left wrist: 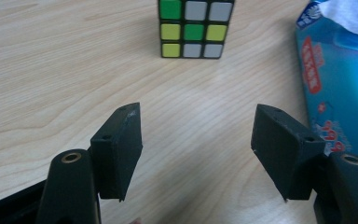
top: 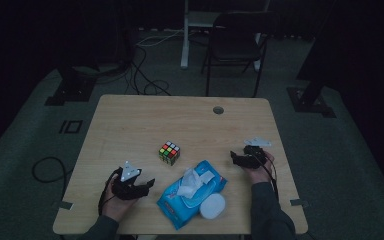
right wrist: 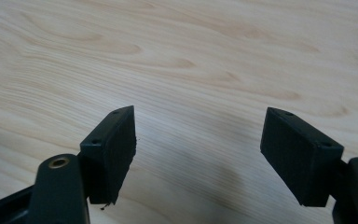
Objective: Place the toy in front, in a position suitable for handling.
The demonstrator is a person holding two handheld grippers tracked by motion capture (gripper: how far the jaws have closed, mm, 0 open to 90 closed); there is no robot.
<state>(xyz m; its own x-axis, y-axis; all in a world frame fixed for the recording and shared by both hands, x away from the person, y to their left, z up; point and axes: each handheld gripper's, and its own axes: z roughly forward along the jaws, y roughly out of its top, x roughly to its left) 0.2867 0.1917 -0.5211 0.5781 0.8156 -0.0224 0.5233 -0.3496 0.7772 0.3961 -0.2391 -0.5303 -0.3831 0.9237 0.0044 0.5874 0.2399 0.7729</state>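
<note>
A person is sitting at a light wooden table (top: 130, 115) in a dim room, holding a black two-jaw gripper in each hand. The left gripper (top: 149, 184) is hovering near the table's front left, just left of a blue pack of wet wipes (top: 192, 194). In the left gripper view, the left gripper's jaws are standing spread wide apart with only bare wood between them, and a Rubik's cube (left wrist: 195, 28) is sitting ahead of them, well apart from the jaws, with the blue pack lying along the right edge. The right gripper (top: 234, 157) is hovering at the table's right side, just right of the pack. In the right gripper view, its jaws are also standing apart, pinching nothing, over bare wood. A round white lid (top: 212, 205) is lying at the pack's near end, and a white wipe (top: 190, 182) is sticking up from its opening.
</note>
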